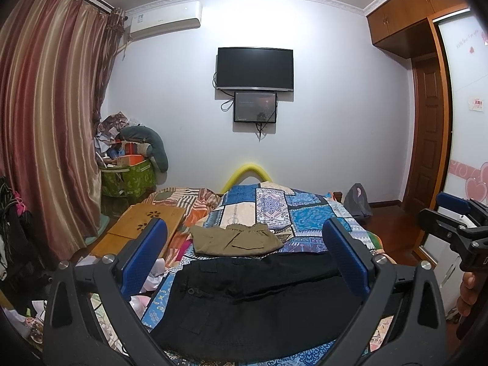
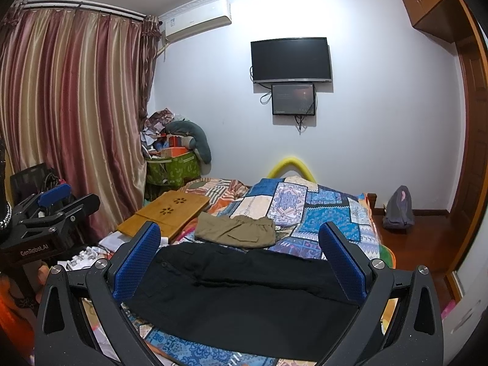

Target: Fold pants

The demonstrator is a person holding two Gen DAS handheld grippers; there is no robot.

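The left gripper (image 1: 244,244) gapes wide, holding nothing, above the black pants (image 1: 253,299) lying flat on the bed (image 1: 305,216); the right gripper (image 2: 239,244) likewise. Soft, limp cloth (likely light): pinch the edges.

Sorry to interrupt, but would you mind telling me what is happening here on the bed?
A person is holding two handheld grippers above a bed covered with a patchwork quilt. Black pants lie spread flat at the near edge, not yet folded. Khaki pants sit already folded further back. The left gripper and right gripper are both open and grip nothing.
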